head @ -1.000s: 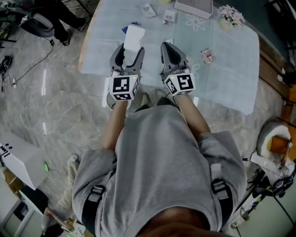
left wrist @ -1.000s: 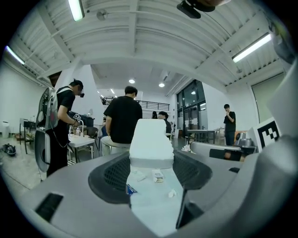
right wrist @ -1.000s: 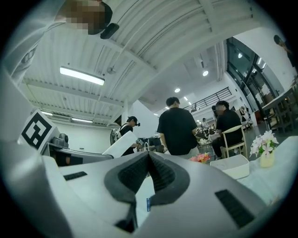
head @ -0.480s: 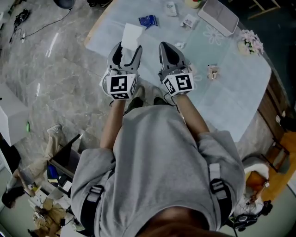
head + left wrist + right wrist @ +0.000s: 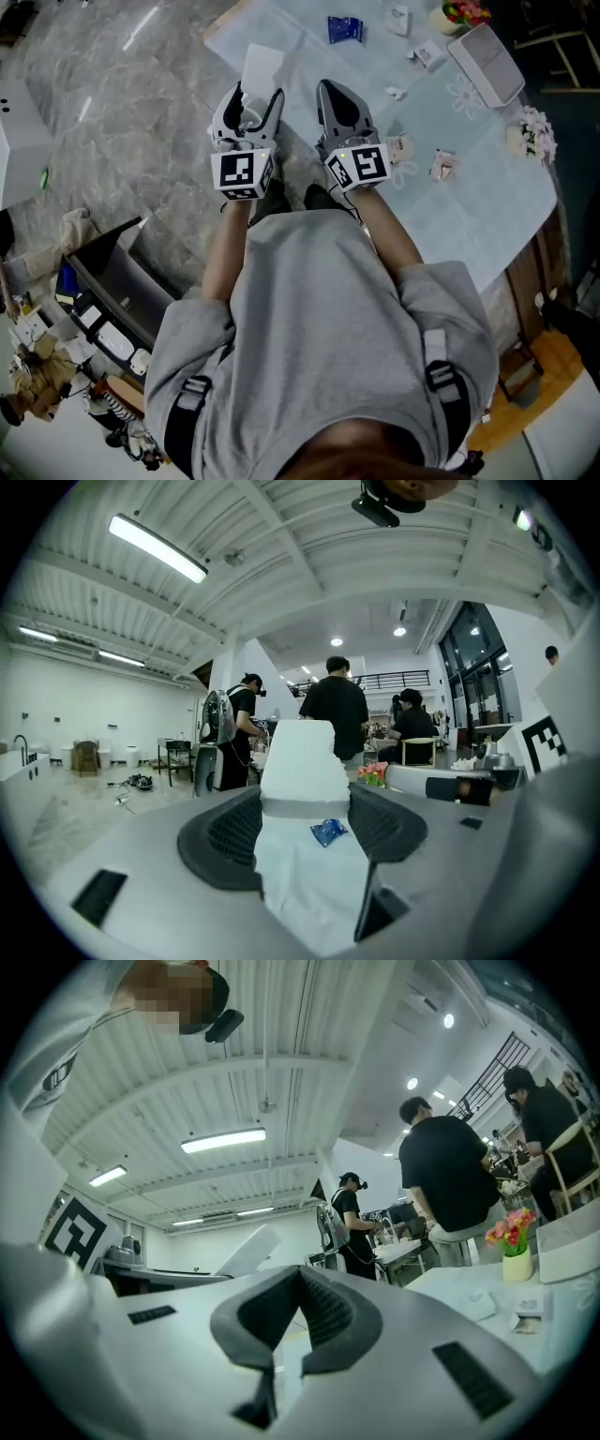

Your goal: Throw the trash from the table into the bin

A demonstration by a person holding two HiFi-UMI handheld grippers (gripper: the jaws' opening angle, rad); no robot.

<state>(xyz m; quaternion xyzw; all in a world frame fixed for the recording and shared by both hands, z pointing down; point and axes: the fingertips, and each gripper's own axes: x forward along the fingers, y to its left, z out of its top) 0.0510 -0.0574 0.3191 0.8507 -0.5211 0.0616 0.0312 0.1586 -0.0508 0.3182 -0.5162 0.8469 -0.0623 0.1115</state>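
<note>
I am clamping a white paper sheet [image 5: 262, 64] in my left gripper [image 5: 258, 94] at the bench's [image 5: 469, 197] near edge; my right gripper [image 5: 331, 87] is sitting clenched, empty.

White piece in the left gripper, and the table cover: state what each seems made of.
White piece: matte, flat, straight-edged; likely paper or thin card. Table cover: pale thin sheet with flower print, draping over the edge; cloth or soft plastic, can't tell which.
</note>
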